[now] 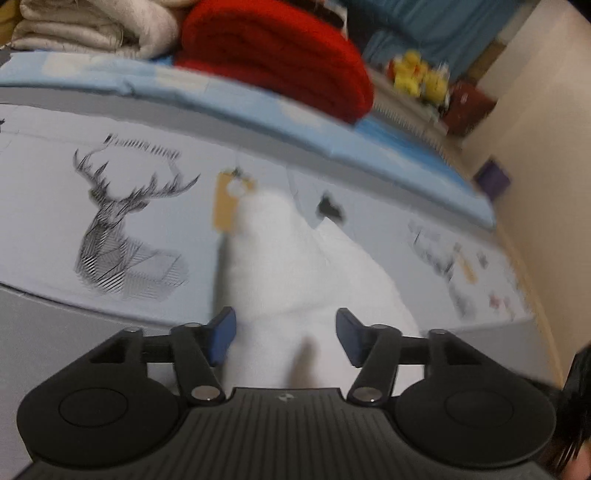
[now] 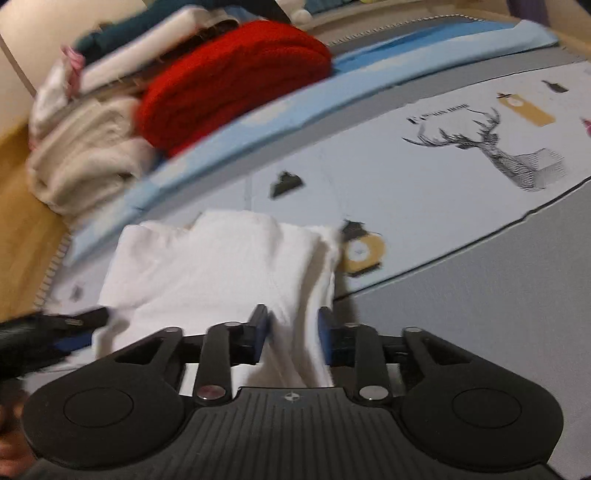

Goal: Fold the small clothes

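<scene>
A small white garment (image 1: 280, 258) lies bunched on a pale printed mat (image 1: 44, 206). In the left wrist view it rises toward the camera and fills the space between the blue pads. My left gripper (image 1: 286, 334) stands wide, and the blur hides any clear press on the cloth. In the right wrist view the garment (image 2: 214, 266) is a folded slab, with one fold of its near edge running down between the pads. My right gripper (image 2: 294, 332) is shut on that fold. The left gripper (image 2: 74, 328) shows at the garment's left edge.
A red knit (image 1: 280, 55) and a cream folded blanket (image 1: 92, 26) are stacked on a light blue pad (image 1: 221, 99) behind the mat. Yellow toys (image 1: 417, 74) sit further back near a cream wall (image 1: 546, 147). Wooden floor (image 2: 22, 240) borders the mat's left side.
</scene>
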`<state>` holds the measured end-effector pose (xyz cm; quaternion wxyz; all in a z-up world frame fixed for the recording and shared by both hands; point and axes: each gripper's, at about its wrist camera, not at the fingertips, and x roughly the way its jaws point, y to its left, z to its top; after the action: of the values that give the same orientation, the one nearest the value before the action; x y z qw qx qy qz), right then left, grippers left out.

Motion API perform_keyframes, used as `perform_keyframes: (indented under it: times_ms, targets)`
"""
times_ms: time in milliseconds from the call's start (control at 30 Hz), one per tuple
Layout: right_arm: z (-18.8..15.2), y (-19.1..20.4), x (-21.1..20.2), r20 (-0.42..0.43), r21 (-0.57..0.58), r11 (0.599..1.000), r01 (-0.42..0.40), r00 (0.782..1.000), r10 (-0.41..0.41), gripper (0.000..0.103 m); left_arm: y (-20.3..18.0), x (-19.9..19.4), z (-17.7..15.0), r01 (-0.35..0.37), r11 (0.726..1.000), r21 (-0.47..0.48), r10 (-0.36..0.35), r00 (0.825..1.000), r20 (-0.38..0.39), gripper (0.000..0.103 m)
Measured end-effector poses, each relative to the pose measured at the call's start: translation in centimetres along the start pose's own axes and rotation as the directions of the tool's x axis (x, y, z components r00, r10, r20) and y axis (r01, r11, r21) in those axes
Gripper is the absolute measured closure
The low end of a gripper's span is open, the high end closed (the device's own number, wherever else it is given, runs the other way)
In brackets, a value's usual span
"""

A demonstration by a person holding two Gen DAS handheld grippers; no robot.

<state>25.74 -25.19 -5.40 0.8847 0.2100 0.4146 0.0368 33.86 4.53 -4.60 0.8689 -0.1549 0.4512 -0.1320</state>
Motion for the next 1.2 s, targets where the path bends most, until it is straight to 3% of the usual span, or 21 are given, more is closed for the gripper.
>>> perform_keyframes:
  times_ms: [133,233,300,367,467,633,733,767,867,933,967,1000,1100,1200]
  targets:
    - [-0.3,-0.1,0.3,-0.062,-0.017,0.999,-0.039,0.997,0.038,0.068,2.5,1.4,-1.2,-0.053,0.998,-0.041,0.046,0.986,-0.160,0.038]
    - [-1.3,0.3,1.4,-0.167,-0.057,0.998,-0.034,0.986,0.024,0.065,3.2,3.0,-2.4,-0.062,0.996,-0.057,0.046,0.968,-0.248,0.041]
    - [-2.2,0.0,2.3,-0.232,-0.078,0.997,0.023,0.972,-0.041,0.067,3.8,3.9,-3.4,-0.057,0.995,-0.079,0.032,0.958,-0.284,0.056]
    - [-2.1,-0.6,2.3,-0.241,-0.020,1.000,-0.015,0.971,0.009,0.096,4.2,4.0,-3.9,-0.055,0.994,-0.095,0.027,0.961,-0.276,0.060]
    - [-2.4,-0.4,2.0,-0.232,-0.047,0.999,-0.009,0.973,-0.002,0.097,3.9,3.7,-4.1,-0.061,0.996,-0.065,0.041,0.962,-0.271,0.061]
    - [-2.6,-0.9,1.0,-0.241,-0.056,0.998,-0.038,0.970,0.023,0.096,4.2,2.3,-4.2,-0.053,0.994,-0.094,0.027,0.967,-0.255,0.062]
    - [-3.7,-1.6,1.6,-0.319,-0.144,0.988,0.058,0.942,-0.102,0.091,4.3,2.8,-5.4,-0.137,0.991,-0.001,0.129,0.938,-0.321,0.062]
    - [-4.1,-2.1,1.6,-0.340,-0.157,0.983,0.098,0.929,-0.147,0.082,4.3,2.5,-5.8,-0.148,0.989,0.008,0.142,0.935,-0.325,0.062]
    - [-4.0,-3.0,-0.2,-0.297,-0.168,0.969,0.183,0.927,-0.227,0.083,2.7,0.5,-5.9,-0.191,0.974,0.121,0.216,0.942,-0.255,0.055]
    - [-3.6,-3.0,-2.6,-0.208,-0.190,0.958,0.213,0.945,-0.251,0.082,1.2,-2.1,-6.0,-0.266,0.930,0.255,0.304,0.945,-0.122,0.036]
    - [-3.5,-3.0,-3.9,-0.165,-0.181,0.961,0.207,0.957,-0.237,0.082,0.5,-3.6,-6.0,-0.304,0.906,0.294,0.333,0.942,-0.051,0.018]
    - [-3.2,-2.9,-5.2,-0.121,-0.176,0.965,0.194,0.969,-0.217,0.082,0.1,-5.2,-6.1,-0.336,0.890,0.308,0.349,0.937,0.015,0.009]
    - [-3.1,-2.1,-9.6,0.023,-0.240,0.956,0.167,0.986,-0.167,0.081,-1.2,-10.0,-6.2,-0.356,0.888,0.292,0.323,0.933,0.157,0.001]
    - [-3.3,-0.7,-14.4,0.156,-0.248,0.958,0.143,0.982,-0.106,0.072,-3.1,-14.8,-7.6,-0.365,0.891,0.270,0.293,0.917,0.271,0.000]
